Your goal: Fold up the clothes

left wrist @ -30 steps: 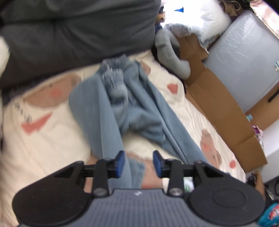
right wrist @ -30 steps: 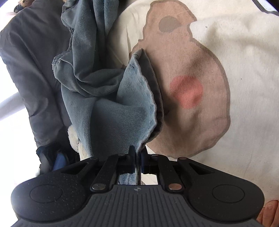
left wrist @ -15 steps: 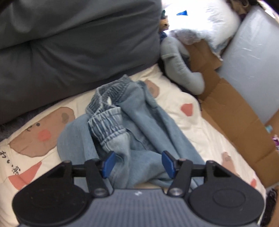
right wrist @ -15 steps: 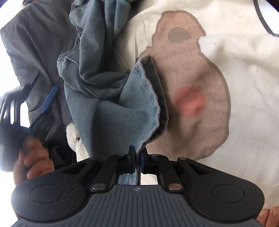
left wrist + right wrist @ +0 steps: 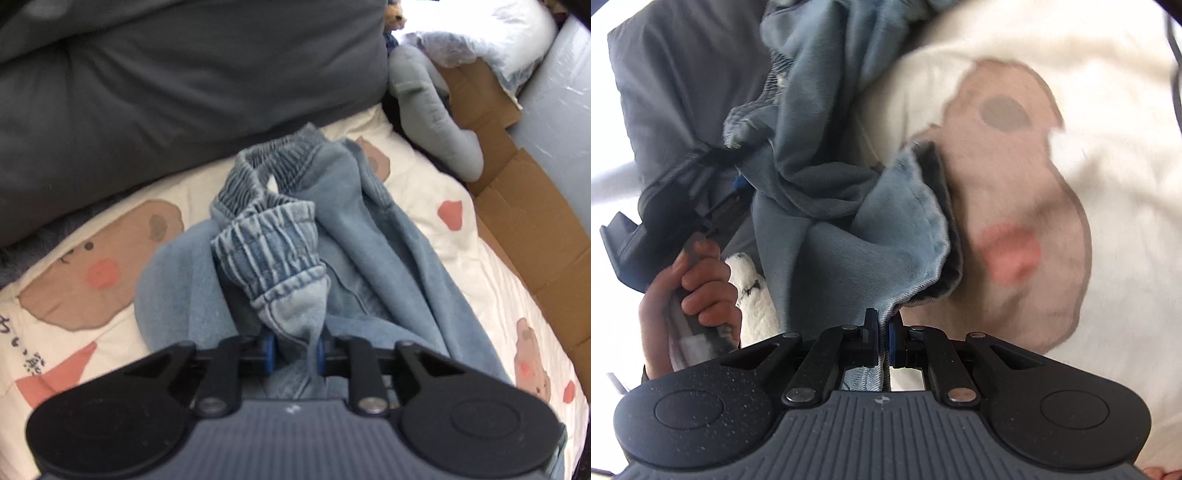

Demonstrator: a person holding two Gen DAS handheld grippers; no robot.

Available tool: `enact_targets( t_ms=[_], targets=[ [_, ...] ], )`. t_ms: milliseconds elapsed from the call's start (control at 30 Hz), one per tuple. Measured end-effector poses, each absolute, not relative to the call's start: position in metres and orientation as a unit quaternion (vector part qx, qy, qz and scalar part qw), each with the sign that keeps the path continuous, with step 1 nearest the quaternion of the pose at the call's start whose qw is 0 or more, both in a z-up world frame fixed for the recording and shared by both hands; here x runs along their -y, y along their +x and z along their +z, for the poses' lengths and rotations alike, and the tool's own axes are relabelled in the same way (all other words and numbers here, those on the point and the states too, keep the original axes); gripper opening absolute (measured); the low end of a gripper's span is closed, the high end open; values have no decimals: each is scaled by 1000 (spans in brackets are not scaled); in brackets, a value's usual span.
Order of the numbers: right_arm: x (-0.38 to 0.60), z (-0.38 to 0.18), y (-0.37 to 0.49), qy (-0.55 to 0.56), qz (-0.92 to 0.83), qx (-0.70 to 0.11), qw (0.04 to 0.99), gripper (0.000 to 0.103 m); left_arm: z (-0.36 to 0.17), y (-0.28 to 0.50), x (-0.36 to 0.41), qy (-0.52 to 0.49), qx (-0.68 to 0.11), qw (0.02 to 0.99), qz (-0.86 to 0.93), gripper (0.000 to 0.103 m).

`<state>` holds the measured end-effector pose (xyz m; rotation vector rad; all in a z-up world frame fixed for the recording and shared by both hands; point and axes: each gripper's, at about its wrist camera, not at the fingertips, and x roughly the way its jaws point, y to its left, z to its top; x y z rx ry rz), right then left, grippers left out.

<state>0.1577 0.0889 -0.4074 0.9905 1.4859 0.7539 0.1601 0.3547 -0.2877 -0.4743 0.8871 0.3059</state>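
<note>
Denim filled both views: we saw a pair of light blue jeans [image 5: 373,236] lying crumpled on the bed, on a cream sheet [image 5: 436,184] printed with brown bears, just in front of a dark grey duvet [image 5: 184,85]. Our left gripper [image 5: 294,350] had its blue-padded fingers pinching a bunched fold of the elastic waistband. Our right gripper [image 5: 882,341] had its fingers pressed together on the edge of a trouser leg hem, the cloth rising from there in a ruffled fan. In the right wrist view we also saw the person's hand [image 5: 690,280] gripping the left gripper's handle beside a white plush toy [image 5: 753,295]. Flattened cardboard [image 5: 524,206] and a grey plush [image 5: 432,107] lay beside the bed.
</note>
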Motion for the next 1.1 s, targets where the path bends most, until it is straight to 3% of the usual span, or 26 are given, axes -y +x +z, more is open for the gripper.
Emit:
enact_targets(
  t_ms=[133,600,800,1100],
  targets=[
    [-83,-392,168,374,335,-633,589,2,-268,163,-360,-215,-413,872,148,8],
    [-32,-347,196,182,346,-658,644,1,-215,168,-397,-206,-364,893,167,6],
    [33,-326,186,115,327,-673,653,1,-213,167,-407,-197,-361,895,173,6],
    [144,-297,160,99,228,-686,684,1,-217,168,-422,-187,-354,893,205,5]
  ],
)
